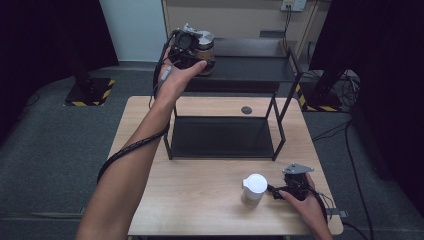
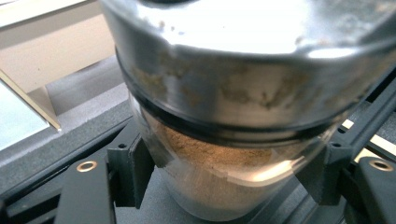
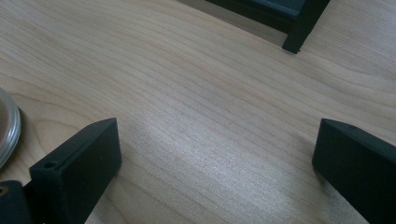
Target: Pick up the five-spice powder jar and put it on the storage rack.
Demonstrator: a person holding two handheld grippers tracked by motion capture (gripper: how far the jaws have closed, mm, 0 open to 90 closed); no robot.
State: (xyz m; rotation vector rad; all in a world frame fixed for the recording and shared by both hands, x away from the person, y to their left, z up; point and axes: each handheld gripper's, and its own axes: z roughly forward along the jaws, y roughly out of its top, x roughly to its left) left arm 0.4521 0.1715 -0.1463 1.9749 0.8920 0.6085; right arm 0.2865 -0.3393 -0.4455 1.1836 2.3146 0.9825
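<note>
Glass spice jar [image 1: 204, 50] clamped in left gripper [image 1: 186, 52] jaws above shelf [image 1: 250, 67] could slip; right gripper [image 1: 295, 186] gapes idle.

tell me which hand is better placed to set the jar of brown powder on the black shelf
Left. The left gripper is shut on the metal-lidded glass jar of brown powder, held over the black metal shelf's top tier. The right gripper rests open on the wooden table.

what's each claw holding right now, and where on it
The left claw grips a glass jar of brown powder by its clear body, just below the metal lid. The right claw is open over the table, holding nothing.
</note>
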